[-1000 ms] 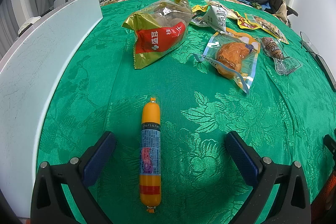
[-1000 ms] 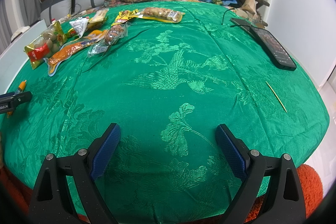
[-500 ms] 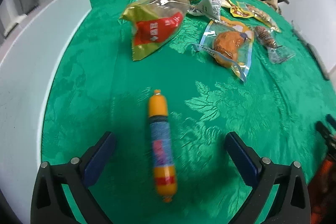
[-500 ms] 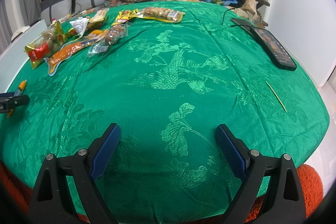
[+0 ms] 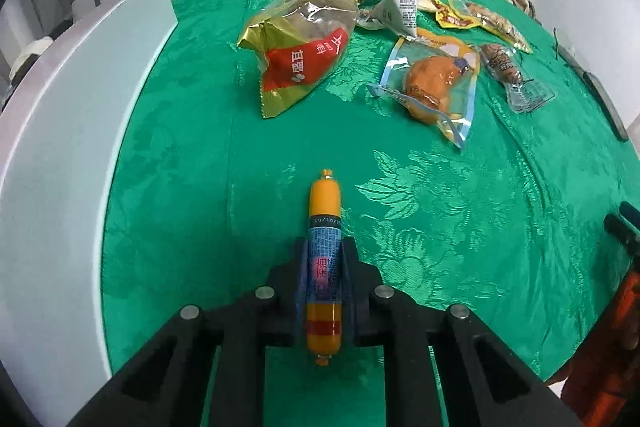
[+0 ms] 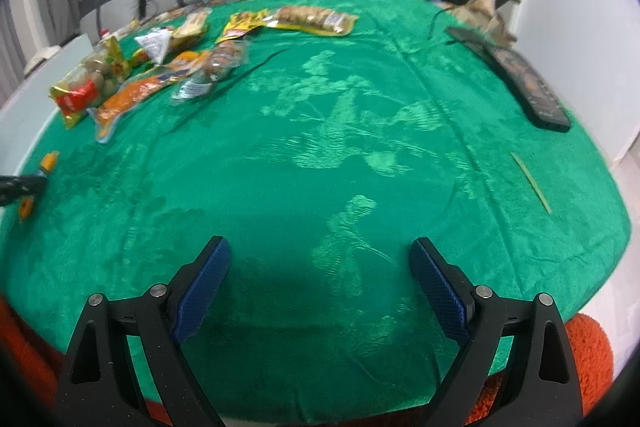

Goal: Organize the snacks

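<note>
Left gripper (image 5: pixel 325 267) clamping sausage (image 5: pixel 324 259); right gripper (image 6: pixel 318 281) gaping, empty. Next: lifting toward packets (image 5: pixel 304 47) at 12 o'clock.

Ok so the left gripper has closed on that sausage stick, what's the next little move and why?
Probably lift it straight up a little. The left gripper is shut on the sausage stick, gripping its labelled middle, with the orange tip sticking out ahead over the green tablecloth. Raising it first should keep that tip from dragging on the cloth. The right gripper is open and holds nothing.
</note>
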Motion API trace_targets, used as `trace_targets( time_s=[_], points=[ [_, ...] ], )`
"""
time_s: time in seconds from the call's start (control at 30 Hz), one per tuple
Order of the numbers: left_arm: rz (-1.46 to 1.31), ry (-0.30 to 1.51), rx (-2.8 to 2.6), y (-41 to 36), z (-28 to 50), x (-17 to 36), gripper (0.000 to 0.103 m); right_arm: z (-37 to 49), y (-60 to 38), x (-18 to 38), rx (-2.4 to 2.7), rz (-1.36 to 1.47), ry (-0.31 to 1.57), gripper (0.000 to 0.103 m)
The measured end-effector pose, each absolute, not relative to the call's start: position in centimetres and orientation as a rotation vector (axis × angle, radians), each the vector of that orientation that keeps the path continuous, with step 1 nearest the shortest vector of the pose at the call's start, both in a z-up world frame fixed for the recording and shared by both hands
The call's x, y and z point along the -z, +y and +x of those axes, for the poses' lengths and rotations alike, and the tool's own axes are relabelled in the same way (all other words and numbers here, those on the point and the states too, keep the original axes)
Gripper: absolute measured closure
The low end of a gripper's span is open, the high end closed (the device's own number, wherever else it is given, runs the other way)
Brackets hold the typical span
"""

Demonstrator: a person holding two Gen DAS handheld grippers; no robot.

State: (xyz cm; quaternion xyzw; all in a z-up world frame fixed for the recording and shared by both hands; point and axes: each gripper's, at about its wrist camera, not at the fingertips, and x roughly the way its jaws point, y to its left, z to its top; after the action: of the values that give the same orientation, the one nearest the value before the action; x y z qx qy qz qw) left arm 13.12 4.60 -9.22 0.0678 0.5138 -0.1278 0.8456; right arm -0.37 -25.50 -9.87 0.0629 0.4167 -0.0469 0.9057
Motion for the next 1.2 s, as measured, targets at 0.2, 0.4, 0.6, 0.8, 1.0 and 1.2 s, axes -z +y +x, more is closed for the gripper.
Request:
trace_targets(
  time_s=[0.2,0.4,0.6,0.8,1.0,1.2],
  points=[
    [0.039,1.049,0.240,6.3,12.4,8.6,0.088,7.2,-23.7,6.3,-0.021,0.174,0.848,0.010],
    [-0.035,1.021,0.225,8.1,11.6,7.0,0.088,19.7,-19.6,6.6,-0.039,0.160,0.980,0.011],
    [-0.098,0.991,0.228,9.9,10.7,5.6,0.088,23.0,-16.4,7.7,-0.053,0.023,1.084,0.040],
    [-0.199,0.990,0.250,10.9,10.8,5.6,0.088,20.6,-21.3,5.8,-0.129,0.260,1.106,0.069],
    [-0.288,0.950,0.277,12.2,10.1,4.0,0.088,16.8,-26.9,4.8,-0.183,0.560,1.062,0.100],
    [-0.323,0.921,0.278,13.9,9.9,2.9,0.088,15.0,-27.2,2.7,-0.188,0.538,1.032,0.100]
  ],
)
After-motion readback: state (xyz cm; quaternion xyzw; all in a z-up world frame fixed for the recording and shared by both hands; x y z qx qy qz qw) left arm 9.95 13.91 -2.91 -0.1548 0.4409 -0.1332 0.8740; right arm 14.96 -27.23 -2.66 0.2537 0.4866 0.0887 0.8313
